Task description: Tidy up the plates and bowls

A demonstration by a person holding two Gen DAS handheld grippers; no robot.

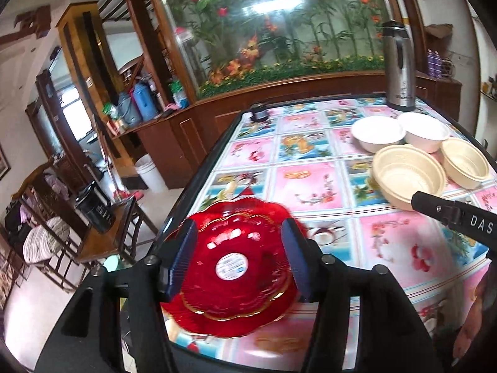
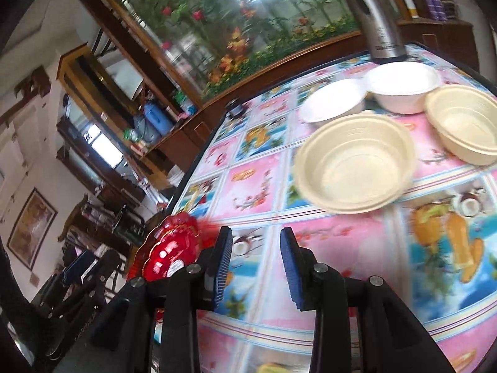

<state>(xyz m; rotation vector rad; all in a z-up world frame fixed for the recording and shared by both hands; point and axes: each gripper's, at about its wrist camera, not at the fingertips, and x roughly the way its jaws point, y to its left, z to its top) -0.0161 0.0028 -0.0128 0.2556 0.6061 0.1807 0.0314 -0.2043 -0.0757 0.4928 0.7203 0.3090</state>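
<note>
Left wrist view: the stacked red scalloped plastic plates (image 1: pixel 230 267) are partly hidden behind the left gripper (image 1: pixel 239 255), jaws wide; whether gripped cannot be told. The right gripper (image 2: pixel 256 267) is seen open, empty.

Red plates (image 1: pixel 230 267) stacked; bowls (image 1: pixel 407 174) upright, apart.

My left gripper (image 1: pixel 239 258) is matte black plastic, its two fingers (image 1: pixel 181 259) faced with ribbed blue pads, silver round screws on the linkage arms at the frame's bottom. My right gripper (image 2: pixel 256 267) is built alike: black arms, blue ridged pads (image 2: pixel 290 269), silver screws. At the left view's right edge its black side carries white letters "DAS".
</note>
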